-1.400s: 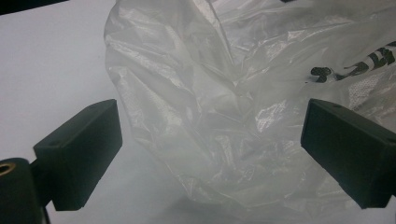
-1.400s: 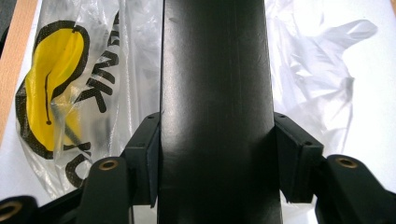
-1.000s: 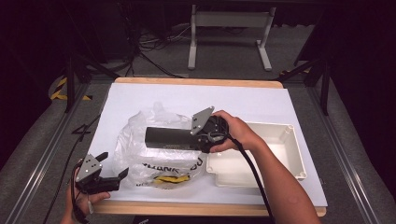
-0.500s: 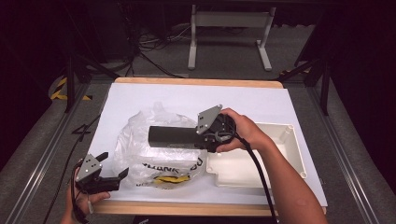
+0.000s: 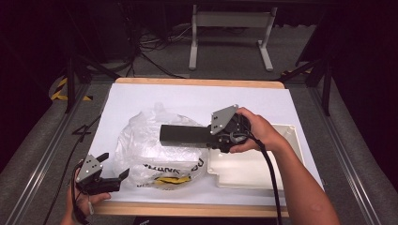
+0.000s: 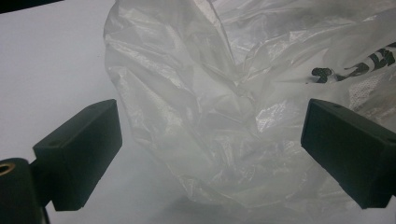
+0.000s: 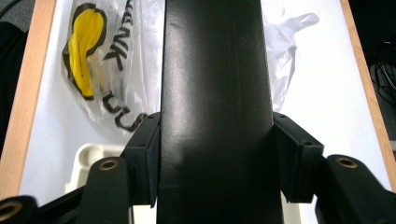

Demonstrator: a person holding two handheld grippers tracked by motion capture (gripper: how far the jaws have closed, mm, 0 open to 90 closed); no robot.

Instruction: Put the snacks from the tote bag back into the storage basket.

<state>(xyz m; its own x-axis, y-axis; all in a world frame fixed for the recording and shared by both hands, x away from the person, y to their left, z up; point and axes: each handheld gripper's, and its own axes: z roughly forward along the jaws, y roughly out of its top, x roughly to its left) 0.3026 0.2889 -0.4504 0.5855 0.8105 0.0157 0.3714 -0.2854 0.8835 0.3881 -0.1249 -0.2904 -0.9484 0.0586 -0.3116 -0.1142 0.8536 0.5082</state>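
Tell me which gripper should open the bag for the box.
Left, probably. The left gripper sits open at the bag edge, plastic between its jaws in its own view. The right gripper is shut on the black box above the bag.

Two black handheld grippers are seen, each topped by a grey three-cornered plate marked with small dark holes: the left gripper and the right gripper. Blocky black jaws with small screw holes and brass-coloured bushings at the base are noted. A black cable is trailed from each; the forearms are bare, without sleeves.
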